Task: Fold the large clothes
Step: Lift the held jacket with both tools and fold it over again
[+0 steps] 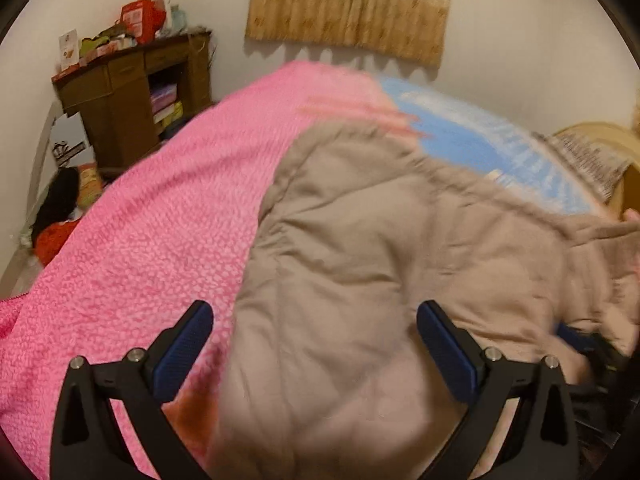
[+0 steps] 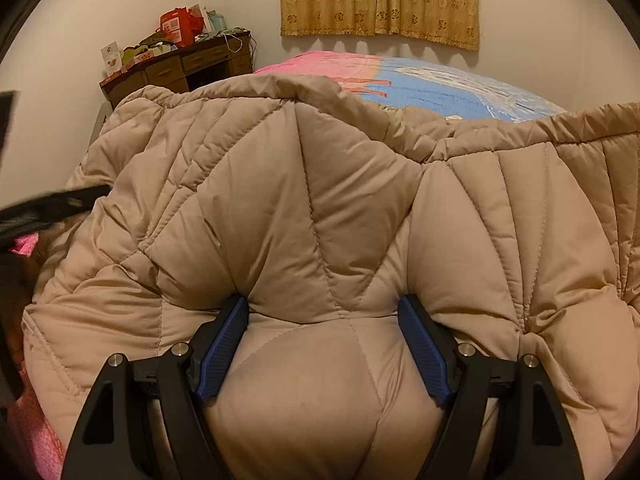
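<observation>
A large beige quilted padded coat (image 1: pixel 360 264) lies on a bed with a pink cover (image 1: pixel 160 216). My left gripper (image 1: pixel 316 312) hovers over the coat's near left edge with its blue pads wide apart and nothing between them; this view is motion-blurred. In the right wrist view the coat (image 2: pixel 320 208) is bunched up high, and my right gripper (image 2: pixel 324 308) has a thick puffy fold of it pressed between its pads (image 2: pixel 224 348). The right gripper also shows at the left wrist view's right edge (image 1: pixel 592 348), partly under the coat.
A blue patterned sheet (image 1: pixel 480 136) covers the bed's far part. A brown wooden desk (image 1: pixel 132 100) piled with boxes and bags stands in the far left corner. Bags and clothes (image 1: pixel 60 208) lie on the floor beside the bed. Curtains (image 2: pixel 380 0) hang on the back wall.
</observation>
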The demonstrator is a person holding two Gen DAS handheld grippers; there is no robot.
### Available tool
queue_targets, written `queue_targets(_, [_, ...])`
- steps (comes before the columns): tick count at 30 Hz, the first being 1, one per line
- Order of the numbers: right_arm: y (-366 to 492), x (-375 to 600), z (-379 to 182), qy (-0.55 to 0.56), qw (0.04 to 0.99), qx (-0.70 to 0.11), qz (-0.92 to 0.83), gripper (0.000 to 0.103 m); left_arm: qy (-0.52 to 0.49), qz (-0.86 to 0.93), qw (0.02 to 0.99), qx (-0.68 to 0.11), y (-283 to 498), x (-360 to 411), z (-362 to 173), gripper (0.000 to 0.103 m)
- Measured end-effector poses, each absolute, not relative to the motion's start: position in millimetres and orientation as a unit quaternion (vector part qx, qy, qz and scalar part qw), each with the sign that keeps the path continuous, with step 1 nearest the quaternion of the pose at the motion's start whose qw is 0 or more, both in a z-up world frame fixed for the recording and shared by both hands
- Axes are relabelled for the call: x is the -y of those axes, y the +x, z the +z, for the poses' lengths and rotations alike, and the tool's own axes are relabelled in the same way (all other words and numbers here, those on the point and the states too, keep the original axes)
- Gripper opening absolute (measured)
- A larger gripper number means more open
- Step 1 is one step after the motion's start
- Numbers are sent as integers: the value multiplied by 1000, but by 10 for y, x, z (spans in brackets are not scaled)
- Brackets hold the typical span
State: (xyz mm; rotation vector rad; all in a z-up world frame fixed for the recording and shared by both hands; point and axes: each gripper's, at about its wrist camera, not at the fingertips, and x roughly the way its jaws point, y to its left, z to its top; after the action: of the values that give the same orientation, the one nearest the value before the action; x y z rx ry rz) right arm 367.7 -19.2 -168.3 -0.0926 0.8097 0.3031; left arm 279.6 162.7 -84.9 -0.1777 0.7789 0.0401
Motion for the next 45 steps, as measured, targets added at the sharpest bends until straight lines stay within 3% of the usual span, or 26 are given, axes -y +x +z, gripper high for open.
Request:
queue_targets(4, [3670, 177, -1686, -45, 908, -391, 146, 77, -151, -18, 914, -377, 2528, -1824, -810, 103])
queue_targets(13, [3599, 144, -1691, -50, 912, -383, 142, 77, -282, -47, 862, -419, 2368, -2280, -1311, 103])
queue_targets(18, [3562, 158, -1708, -45, 914, -377, 144, 77, -301, -87, 859, -406, 2357, -2233, -1298, 103])
queue_targets(20, [3549, 170, -1720, -45, 914, -376, 144, 77, -313, -117, 851, -405, 2390, -2190, -1320, 94])
queue_targets(25, [3543, 196, -1727, -41, 915, -374, 146, 77, -322, -151, 844, -401, 2495, -2127, -1414, 94])
queue_targets(27, [3544, 200, -1728, -41, 915, -374, 146, 77, -325, -159, 843, -398, 2509, -2140, -1393, 85])
queue_targets(29, [3546, 216, -1728, -39, 915, -374, 147, 77, -331, -178, 837, -397, 2507, -2163, -1386, 64])
queue_targets(31, [3547, 237, -1724, -36, 915, -374, 149, 77, -350, -194, 830, -390, 2479, -2219, -1386, 53])
queue_targets(35, [3536, 269, -1721, -35, 916, -371, 150, 77, -357, -232, 841, -334, 2326, -2244, -1194, 43])
queue_targets(42, [3527, 296, -1714, -34, 917, -368, 151, 77, -342, -222, 849, -335, 2377, -2144, -1090, 43])
queue_targets(43, [3521, 299, -1713, -34, 917, -367, 151, 78, -346, -215, 848, -339, 2372, -2180, -1130, 48])
queue_targets(45, [3510, 295, -1712, -34, 918, -366, 152, 78, -356, -176, 846, -355, 2383, -2253, -1255, 67])
